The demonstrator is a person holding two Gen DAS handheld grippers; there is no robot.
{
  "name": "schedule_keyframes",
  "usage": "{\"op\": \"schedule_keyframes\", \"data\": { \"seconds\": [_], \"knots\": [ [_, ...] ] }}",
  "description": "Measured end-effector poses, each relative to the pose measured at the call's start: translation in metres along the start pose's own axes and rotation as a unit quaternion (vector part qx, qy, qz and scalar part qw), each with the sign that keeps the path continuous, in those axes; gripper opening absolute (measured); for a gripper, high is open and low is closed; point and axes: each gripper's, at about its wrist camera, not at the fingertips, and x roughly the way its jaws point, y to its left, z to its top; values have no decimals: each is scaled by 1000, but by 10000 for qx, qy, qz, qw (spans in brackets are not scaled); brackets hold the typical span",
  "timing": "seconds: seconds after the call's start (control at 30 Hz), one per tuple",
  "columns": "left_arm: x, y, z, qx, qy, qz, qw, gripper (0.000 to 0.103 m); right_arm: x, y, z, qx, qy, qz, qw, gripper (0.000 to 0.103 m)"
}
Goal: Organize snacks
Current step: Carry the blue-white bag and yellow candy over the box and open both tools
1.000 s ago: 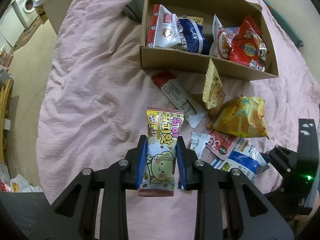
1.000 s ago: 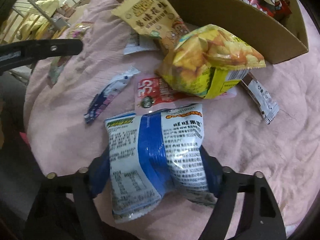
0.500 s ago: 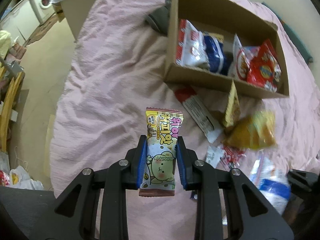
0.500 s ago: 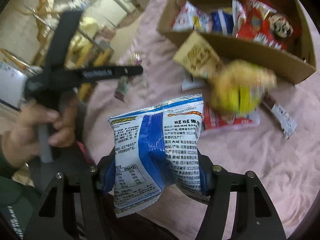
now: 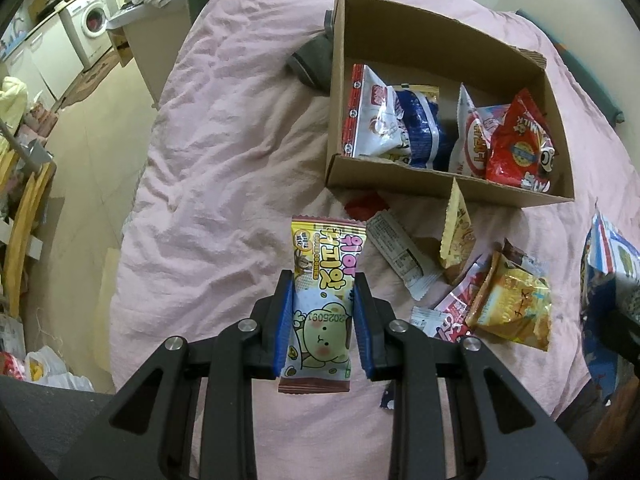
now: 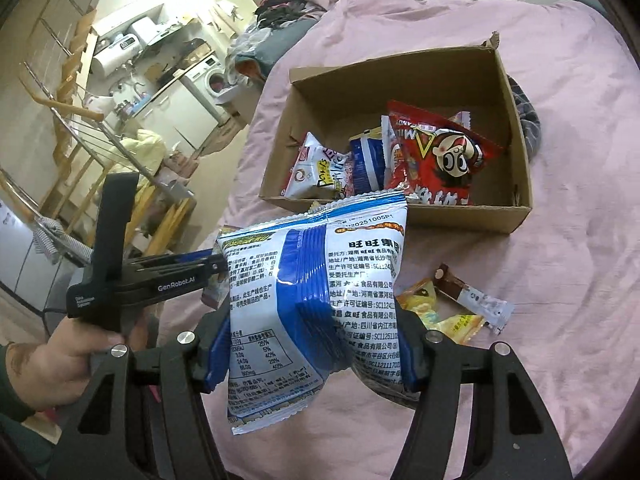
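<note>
Now carry both: left tongs clamping yellow cookie pack, right tongs squeezing blue-white bag; aim box, twelve o'clock, upright beside others.

Matt cardboard box; wrinkled pink cloth; glossy blue-white packet.

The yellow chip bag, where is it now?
In the left wrist view, the yellow chip bag lies on the pink sheet at lower right, below the box, on a red-white packet.

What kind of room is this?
Probably a small home or studio flat: a bed with a pink sheet, a washing machine by white cabinets, and a wall-mounted water heater.
</note>
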Motion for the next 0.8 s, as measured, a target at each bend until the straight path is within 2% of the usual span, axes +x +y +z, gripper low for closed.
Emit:
{"op": "schedule_keyframes", "data": {
  "seconds": [0.13, 0.27, 0.43, 0.6, 0.8],
  "knots": [
    [-3, 0, 1, -20, -49, 10, 10000, 24, 0, 2, 1, 39, -109, -3, 9999, 66],
    [-18, -2, 7, -11, -231, -106, 9997, 24, -18, -3, 0, 219, -365, 55, 9991, 66],
    [-38, -9, 31, 59, -508, -221, 9984, 24, -15, -9, 30, 403, -490, 0, 9980, 66],
    [-43, -19, 50, 350, -717, -58, 9968, 24, 10, -22, 62, 705, -492, 200, 9961, 66],
    [-35, -17, 70, 347, -678, -4, 9971, 24, 51, -39, 94, 848, -244, 314, 9956, 66]
  ]
}}
